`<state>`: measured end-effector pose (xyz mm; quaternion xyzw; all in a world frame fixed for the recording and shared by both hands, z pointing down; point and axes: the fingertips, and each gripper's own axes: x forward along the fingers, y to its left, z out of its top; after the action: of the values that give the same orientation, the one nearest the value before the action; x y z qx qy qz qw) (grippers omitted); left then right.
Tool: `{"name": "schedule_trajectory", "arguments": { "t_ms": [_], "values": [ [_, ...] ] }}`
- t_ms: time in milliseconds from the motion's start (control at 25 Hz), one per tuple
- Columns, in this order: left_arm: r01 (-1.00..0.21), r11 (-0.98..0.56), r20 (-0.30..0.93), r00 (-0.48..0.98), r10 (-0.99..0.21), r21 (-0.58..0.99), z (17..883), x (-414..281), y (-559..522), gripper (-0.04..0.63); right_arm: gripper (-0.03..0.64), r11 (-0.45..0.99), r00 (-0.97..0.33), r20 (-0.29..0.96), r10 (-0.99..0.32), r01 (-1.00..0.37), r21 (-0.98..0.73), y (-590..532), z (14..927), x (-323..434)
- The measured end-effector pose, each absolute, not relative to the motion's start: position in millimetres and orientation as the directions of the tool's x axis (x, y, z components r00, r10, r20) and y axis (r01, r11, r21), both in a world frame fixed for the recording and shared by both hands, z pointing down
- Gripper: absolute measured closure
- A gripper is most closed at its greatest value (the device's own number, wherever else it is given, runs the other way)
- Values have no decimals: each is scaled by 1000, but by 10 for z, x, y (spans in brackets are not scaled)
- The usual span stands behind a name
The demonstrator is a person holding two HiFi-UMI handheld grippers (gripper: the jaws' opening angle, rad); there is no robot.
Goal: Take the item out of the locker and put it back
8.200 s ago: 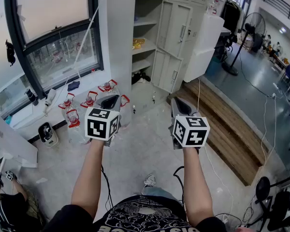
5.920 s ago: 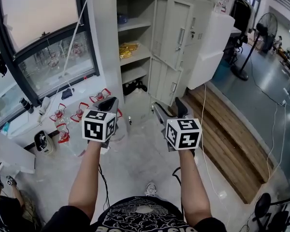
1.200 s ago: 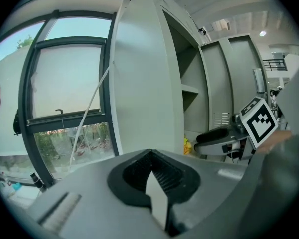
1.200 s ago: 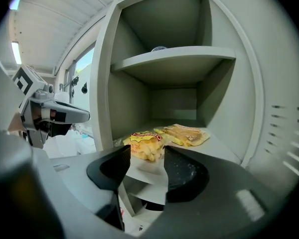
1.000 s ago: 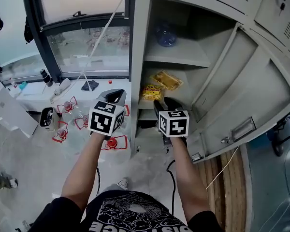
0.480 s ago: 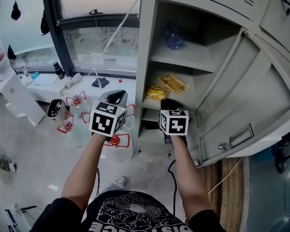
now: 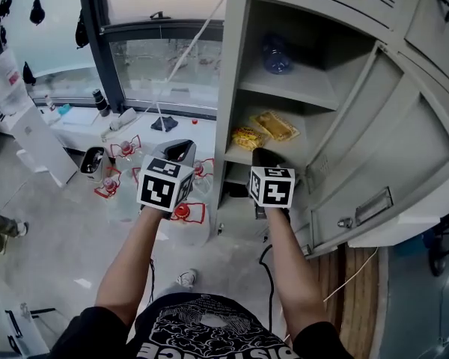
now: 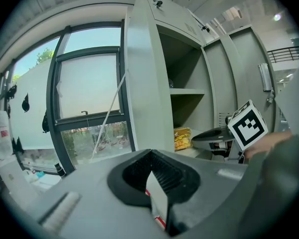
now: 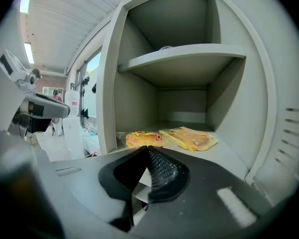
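A: Target: crinkly yellow snack packet [image 7: 247, 137], front-left on middle shelf [image 7: 303, 155] of grey metal locker [image 7: 230, 88]. Flatter yellow packet [image 7: 275, 126] just beside it, further in. Touching or not, can't tell.

B: Right tongs [image 9: 147, 148]?

A: Just short of shelf edge, aimed at both packets, tipped slightly down. Just been closing, now pinched together w/ nothing between.

B: So re-open first?

A: Prob. yes. Open wide before going in, then straight ahead & a touch left onto the near packet. Better to pinch a crimped end or thin edge, not the flat body. Wrapper likely slippery, contents likely crushable, so light squeeze.

B: Risks?

A: Catching both packets at once. Nudging the near one off the shelf lip. Clipping the locker side wall on the left or the open grey door [image 7: 389, 148] on the right.

B: Left tongs [image 8: 150, 152]?

A: Also closed, empty. Outside the locker, left of its side wall, above clear water jugs w/ red handles [image 7: 187, 214] on the floor. Best kept out there, clear of the reach.

B: Progress?

A: Early, by the look of it. Nothing out of the locker yet.
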<state>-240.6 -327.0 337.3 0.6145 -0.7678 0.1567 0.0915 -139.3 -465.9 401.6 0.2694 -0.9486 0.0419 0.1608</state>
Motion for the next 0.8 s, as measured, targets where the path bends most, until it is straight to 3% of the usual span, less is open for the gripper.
{"name": "schedule_trajectory", "arguments": {
  "t_ms": [800],
  "values": [
    [-979,144,342,-185,-921,-142,3437,-1968,-3075,595,595,820,-801,237,-550,-571,-29,-4406,3679,-877]
  ]
}}
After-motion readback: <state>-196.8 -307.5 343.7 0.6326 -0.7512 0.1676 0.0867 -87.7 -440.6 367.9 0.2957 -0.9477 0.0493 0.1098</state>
